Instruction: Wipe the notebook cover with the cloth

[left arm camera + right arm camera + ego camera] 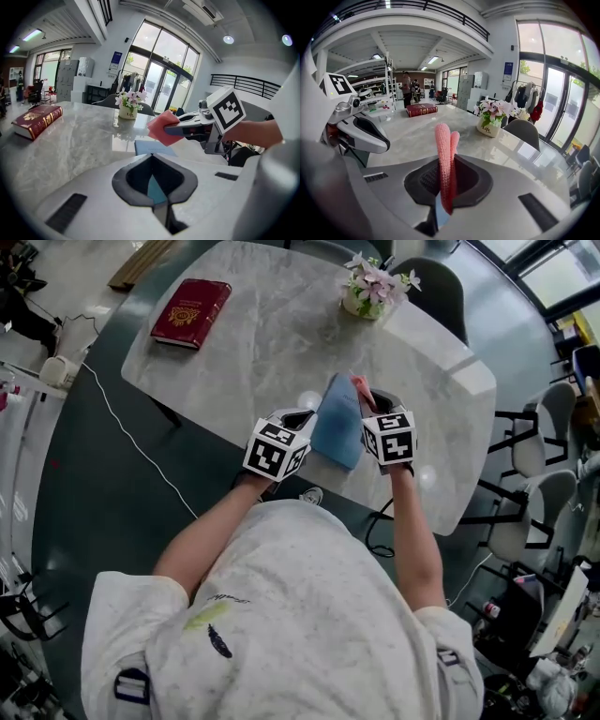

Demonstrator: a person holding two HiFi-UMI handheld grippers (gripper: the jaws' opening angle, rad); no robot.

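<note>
Person's pale shirt (pixel 281 615) foreground | left hand-held gripper (pixel 154 187) closed on blue notebook (pixel 337 427), near edge of worktop (pixel 281 334) | right hand-held gripper (pixel 446 187) pinching pink cloth (pixel 443 140) by notebook's far corner, contact unclear | flower pot (pixel 487 127) reads "Life"

Marble counter (pixel 281 352), pale grey, rounded corners, centre of head view. Red hardback book (pixel 191 312) with gold emblem, flat on counter, upper left, near edge. Small pot of pink and white flowers (pixel 373 292) at far edge, upper centre, well apart from book. Dark chair (pixel 433 282) just behind pot. Grey chairs (pixel 548 432) at right edge. White cable (pixel 131 442) across dark floor (pixel 84 521), left side. Glass doors (pixel 164 79) behind pot in left gripper view.
</note>
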